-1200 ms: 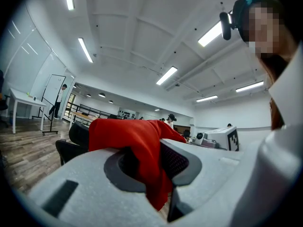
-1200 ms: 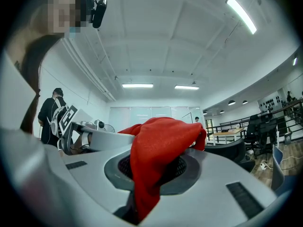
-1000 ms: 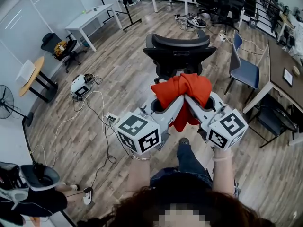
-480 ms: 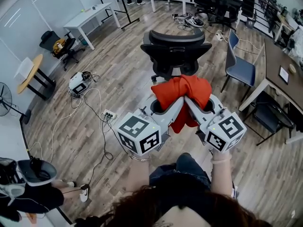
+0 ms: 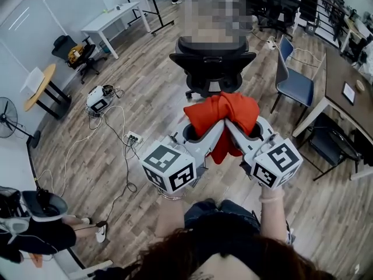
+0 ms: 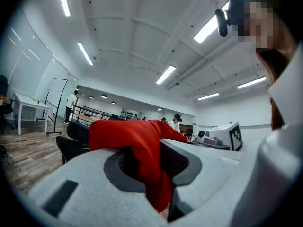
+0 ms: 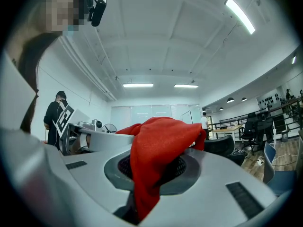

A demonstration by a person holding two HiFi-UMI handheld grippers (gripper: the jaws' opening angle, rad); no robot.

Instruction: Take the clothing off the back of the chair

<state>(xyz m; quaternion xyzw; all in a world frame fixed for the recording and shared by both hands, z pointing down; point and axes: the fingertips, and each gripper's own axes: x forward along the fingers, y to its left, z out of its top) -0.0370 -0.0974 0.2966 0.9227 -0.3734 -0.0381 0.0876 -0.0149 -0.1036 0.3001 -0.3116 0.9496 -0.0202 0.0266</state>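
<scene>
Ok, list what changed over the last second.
The left gripper and right gripper drew the garment slightly back from the chair; chair and floor cables sit higher in the head view. Unchanged: both stay shut on the garment, side by side.

Left tool (image 5: 216, 128), right tool (image 5: 233, 129): level, clenched.
</scene>
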